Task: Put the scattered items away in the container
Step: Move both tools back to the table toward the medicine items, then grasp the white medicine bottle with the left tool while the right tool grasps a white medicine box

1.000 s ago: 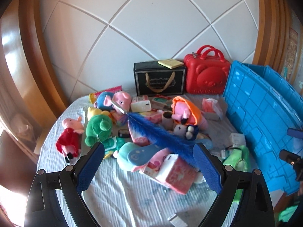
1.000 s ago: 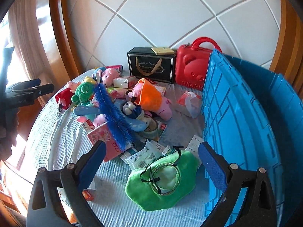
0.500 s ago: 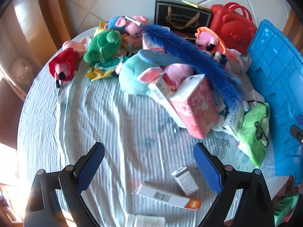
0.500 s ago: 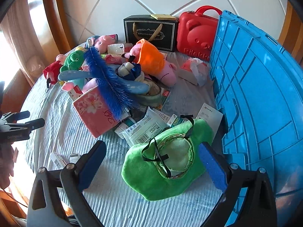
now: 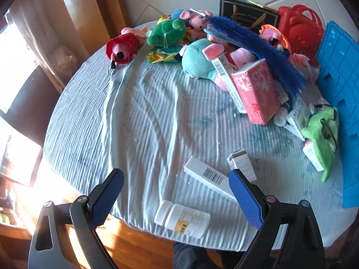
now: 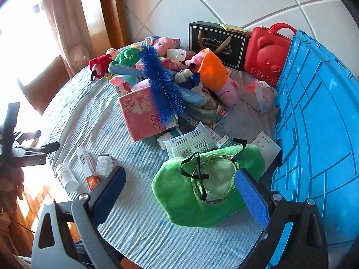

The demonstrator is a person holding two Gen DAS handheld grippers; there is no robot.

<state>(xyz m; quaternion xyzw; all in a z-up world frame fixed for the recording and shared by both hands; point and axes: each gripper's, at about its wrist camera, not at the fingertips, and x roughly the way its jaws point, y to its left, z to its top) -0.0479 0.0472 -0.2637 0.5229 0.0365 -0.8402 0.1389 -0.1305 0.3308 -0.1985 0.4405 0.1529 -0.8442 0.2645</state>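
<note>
A round table with a pale blue cloth [image 5: 139, 116] holds a heap of plush toys, boxes and a blue bottle brush [image 5: 258, 42]. The blue crate [image 6: 318, 121] stands at the right. My left gripper [image 5: 176, 177] is open and empty above the near edge, over a white pill bottle [image 5: 182, 220], a long white box [image 5: 206, 177] and a small box [image 5: 241, 163]. My right gripper [image 6: 179, 177] is open and empty, just above a green plush pouch [image 6: 186, 197] next to the crate. A pink tissue box [image 6: 140, 114] leans on the heap.
A black gift box [image 6: 216, 41] and a red bear case [image 6: 267, 56] stand against the tiled wall at the back. Medicine packets [image 6: 190, 142] lie between the heap and the pouch. A curtain and wooden frame [image 5: 74, 15] are at the left. The floor shows below the table edge.
Both grippers have pulled back and tilted down toward the near table edge. The pill bottle and small boxes have come into the left view. The right gripper now hangs closer over the green pouch.
</note>
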